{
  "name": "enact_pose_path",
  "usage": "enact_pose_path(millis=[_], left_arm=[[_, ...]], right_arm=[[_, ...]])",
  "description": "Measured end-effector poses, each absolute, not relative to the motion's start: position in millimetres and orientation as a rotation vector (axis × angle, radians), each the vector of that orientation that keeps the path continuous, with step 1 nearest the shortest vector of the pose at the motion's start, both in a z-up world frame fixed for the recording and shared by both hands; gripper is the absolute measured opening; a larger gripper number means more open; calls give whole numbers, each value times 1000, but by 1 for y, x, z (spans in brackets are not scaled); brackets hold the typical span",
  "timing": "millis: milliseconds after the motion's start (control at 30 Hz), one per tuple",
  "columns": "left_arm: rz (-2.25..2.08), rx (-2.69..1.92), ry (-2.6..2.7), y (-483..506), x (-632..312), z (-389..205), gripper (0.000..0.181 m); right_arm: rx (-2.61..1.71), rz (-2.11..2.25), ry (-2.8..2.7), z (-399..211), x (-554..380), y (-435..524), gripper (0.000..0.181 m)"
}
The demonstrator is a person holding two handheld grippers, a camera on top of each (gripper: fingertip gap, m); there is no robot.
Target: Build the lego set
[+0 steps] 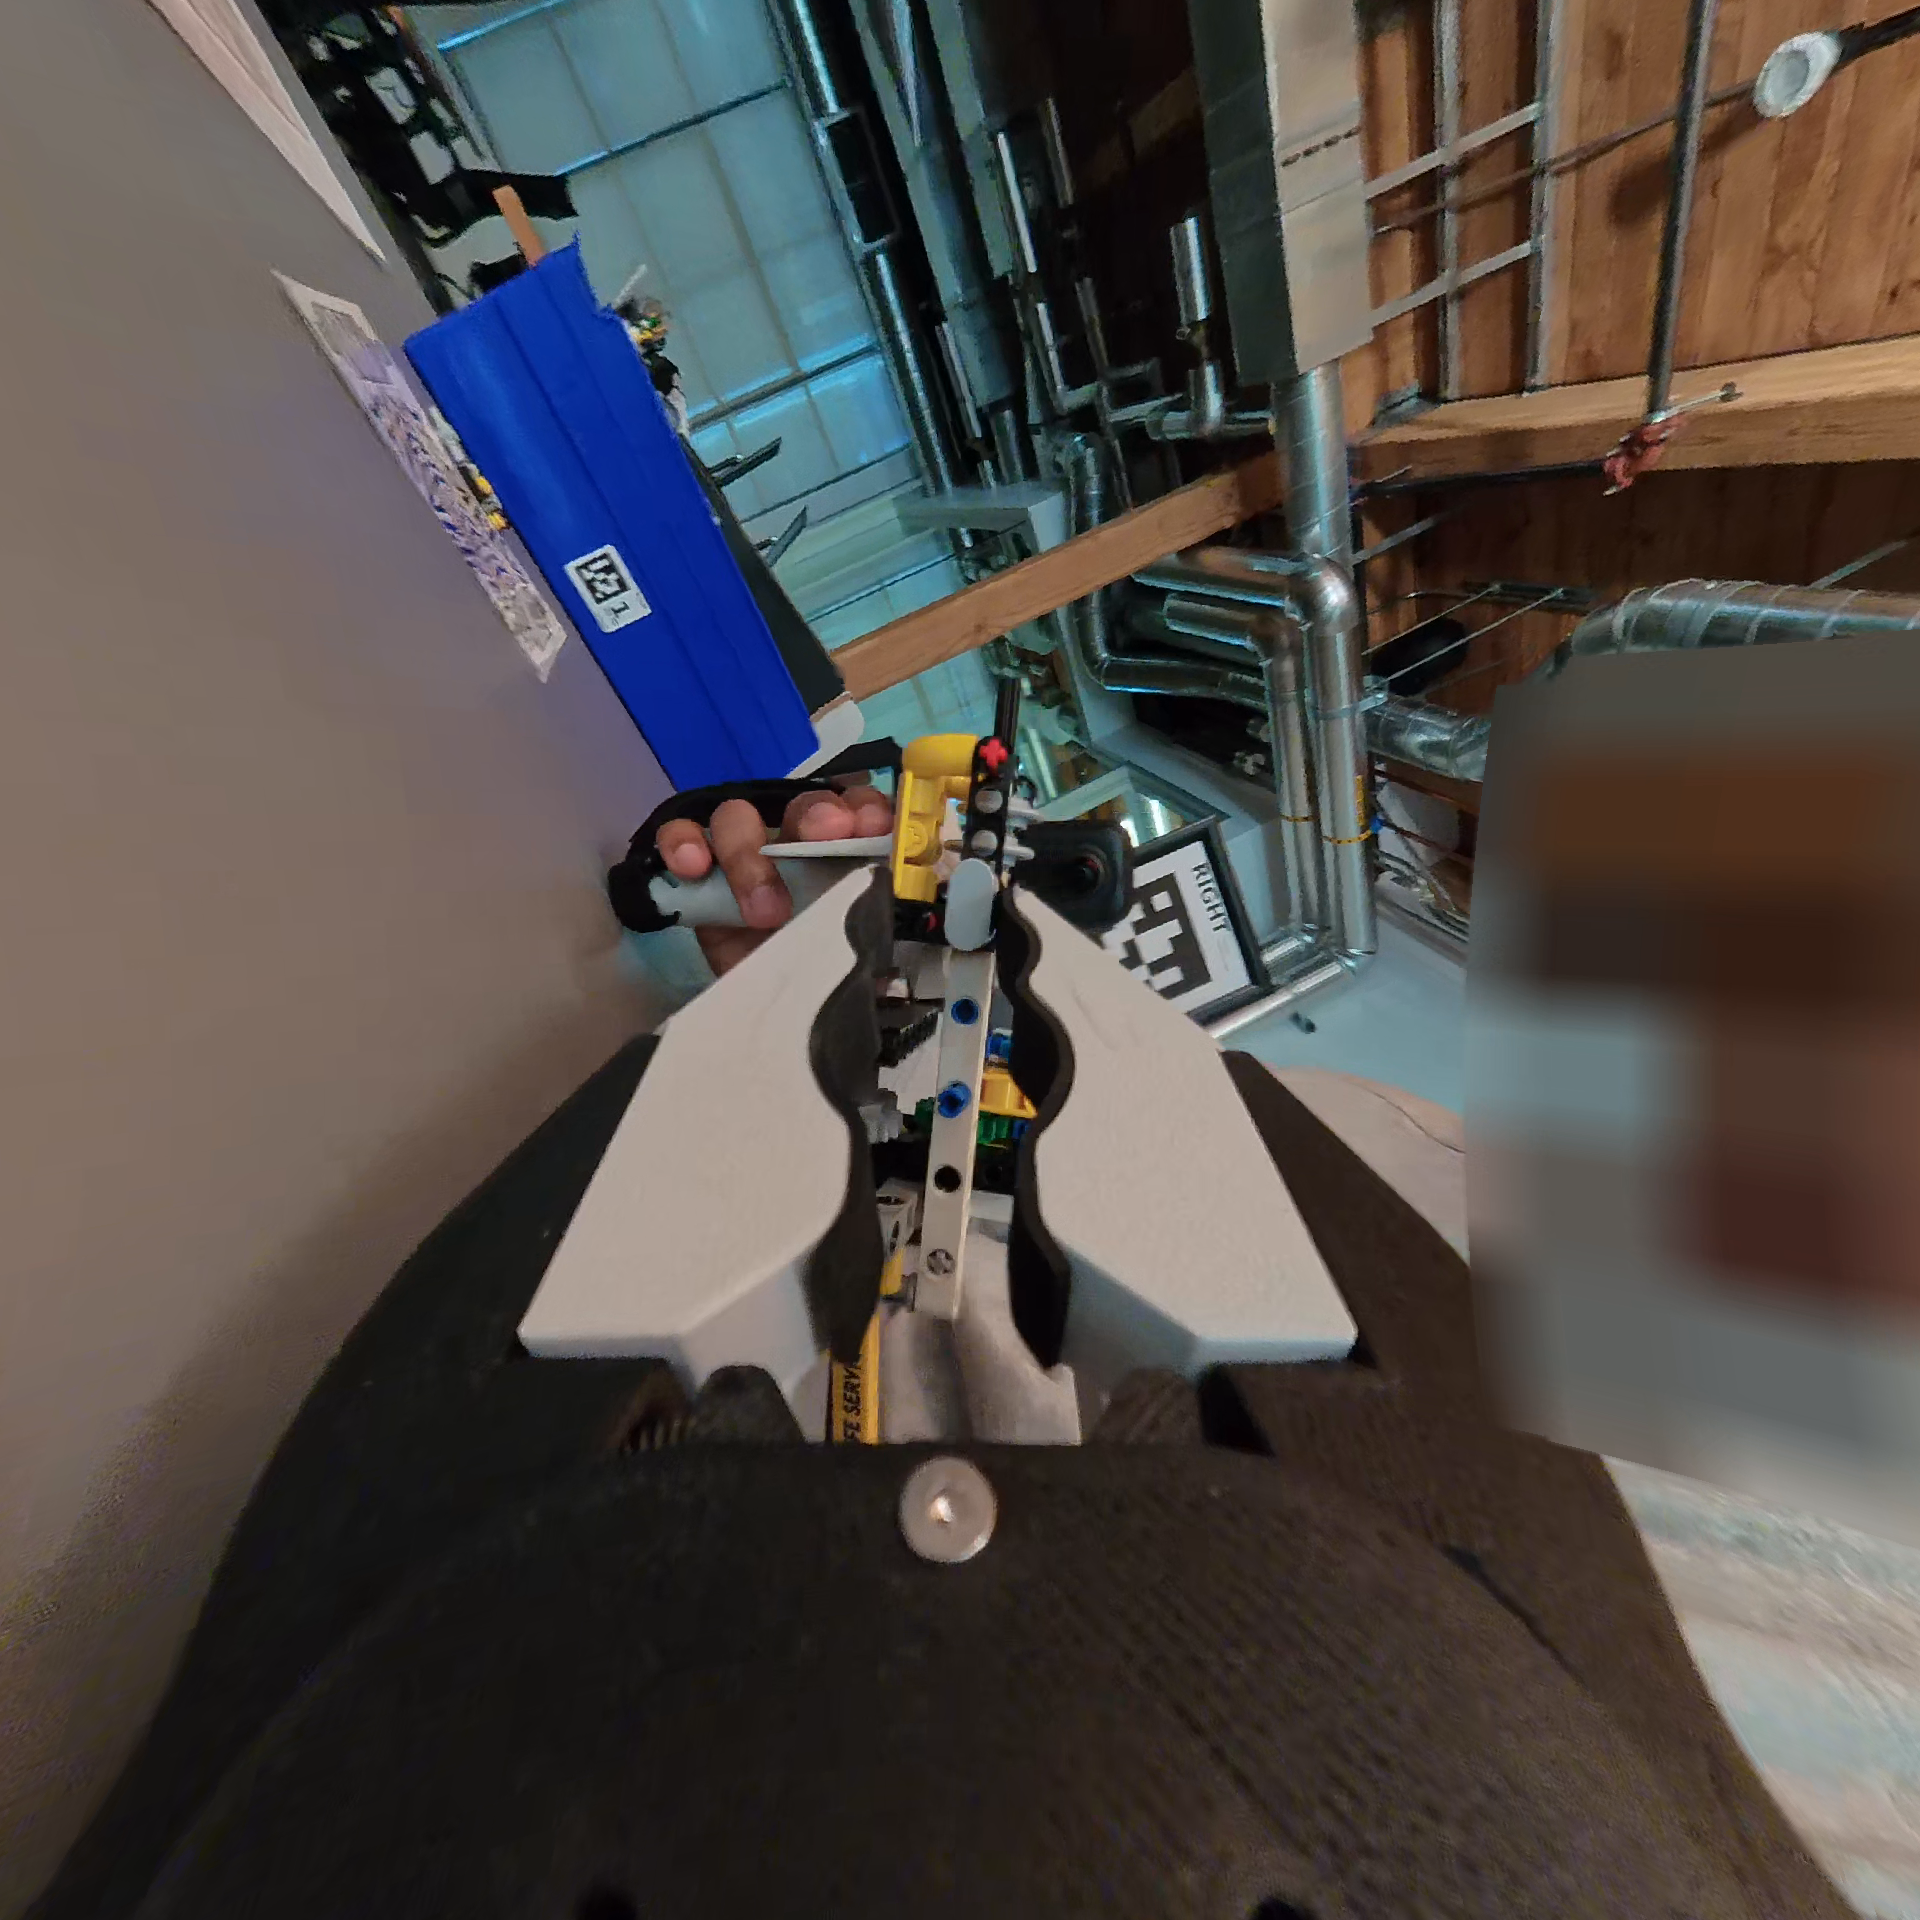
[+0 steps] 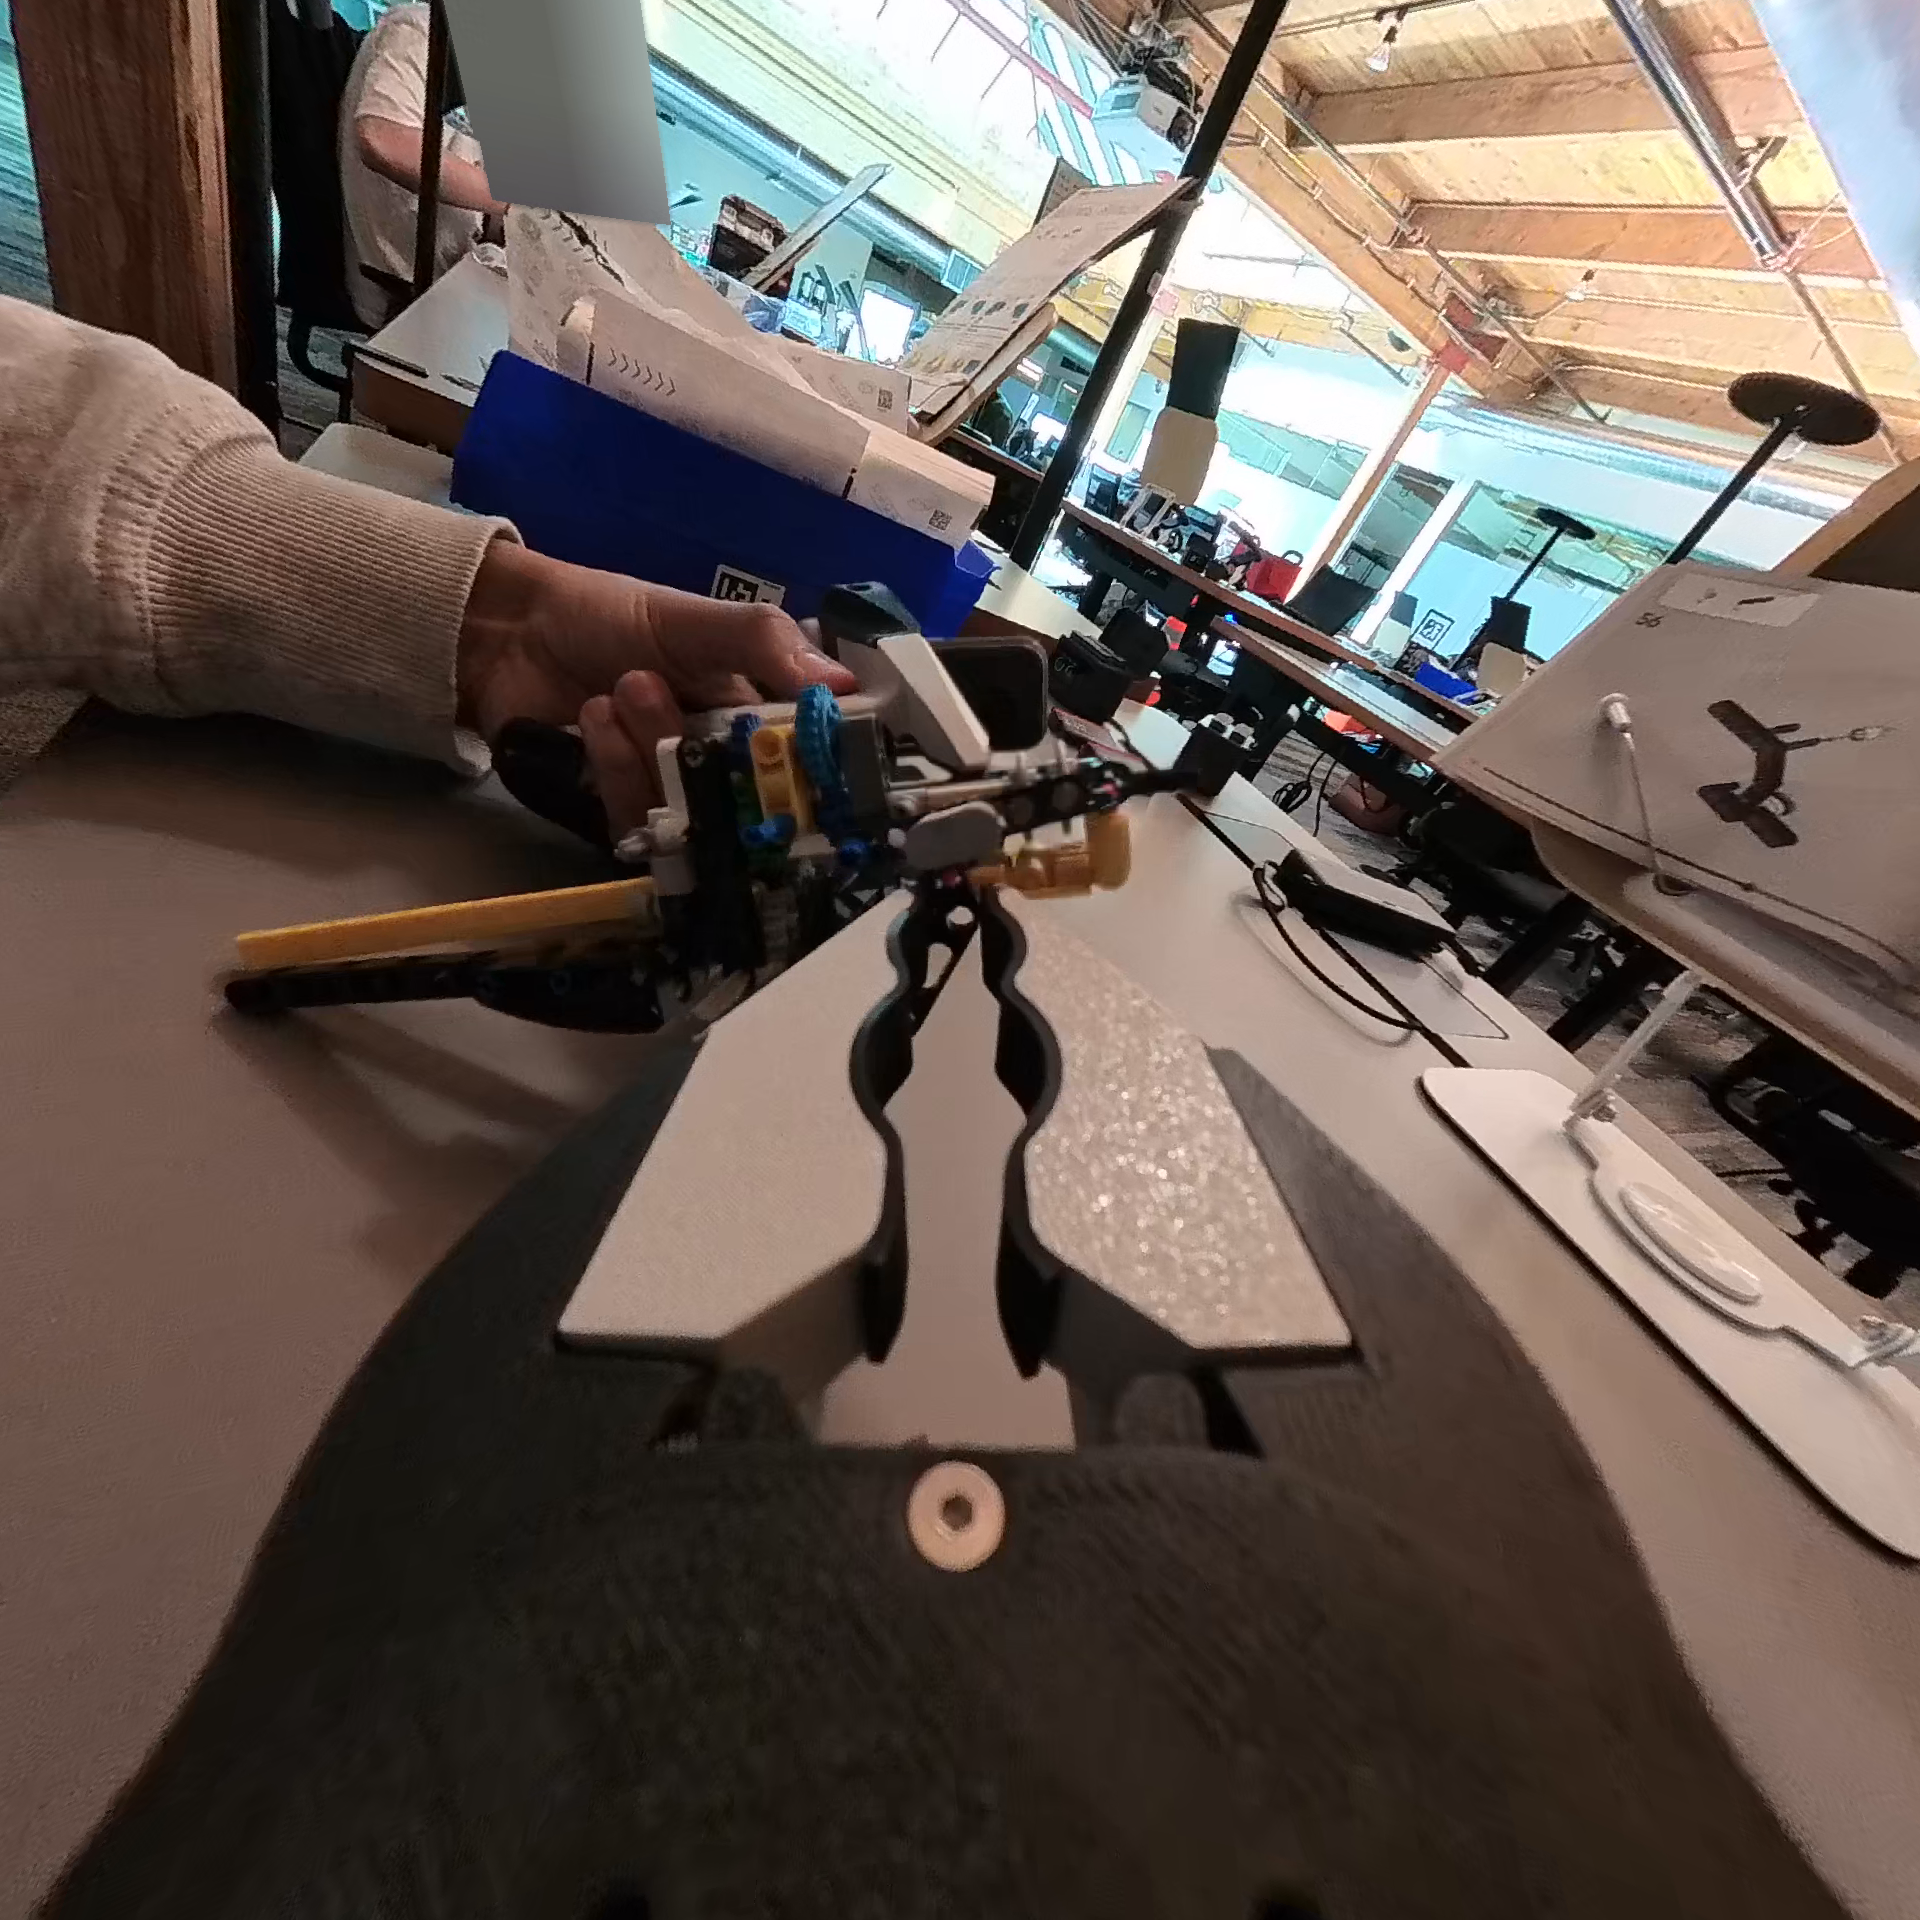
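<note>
Left wrist view: my left gripper (image 1: 940, 1039) is clamped on the half-built lego model of grey, yellow and black beams (image 1: 958, 1101), tilted up off the beige surface (image 1: 208, 831).
Around: blue plastic bin (image 1: 613, 540) just behind, nothing blocking.
Right wrist view: my right gripper (image 2: 951, 935) is pinched on a thin black beam (image 2: 940, 940) under the model's yellow end piece (image 2: 1070, 857).
Model: it sits low over the surface, yellow strip (image 2: 447, 920) sticking out left.
Risk: I reckon twisting here pops pins loose.
In the way: white stand (image 2: 1662, 1174), well apart.
</note>
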State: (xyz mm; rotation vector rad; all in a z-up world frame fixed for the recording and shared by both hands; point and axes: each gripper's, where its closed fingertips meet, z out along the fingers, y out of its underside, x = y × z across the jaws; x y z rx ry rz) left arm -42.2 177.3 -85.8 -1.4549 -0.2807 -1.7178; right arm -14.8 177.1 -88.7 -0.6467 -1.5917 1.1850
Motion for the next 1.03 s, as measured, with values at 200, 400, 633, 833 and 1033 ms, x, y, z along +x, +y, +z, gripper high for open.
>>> enact_pose_path(millis=[200, 400, 633, 833, 1033], left_arm=[[-1672, -1472, -252, 178, -40, -85, 16], [-1687, -1435, -238, 178, -36, -80, 16], [-1703, -1389, -189, 174, -25, -69, 16], [-1664, -1335, -210, 168, -25, -63, 16], [-1633, -1289, -266, 170, -30, -60, 8]], right_arm=[[-656, 1183, -1586, -88, -12, 178, 7], [-653, 1179, -1555, -85, -8, 177, 7], [-640, 1198, -1459, -73, 1, 175, 7], [-624, 1229, -1415, -65, 3, 171, 7], [-638, 1299, -1393, -65, 5, 174, 7]])
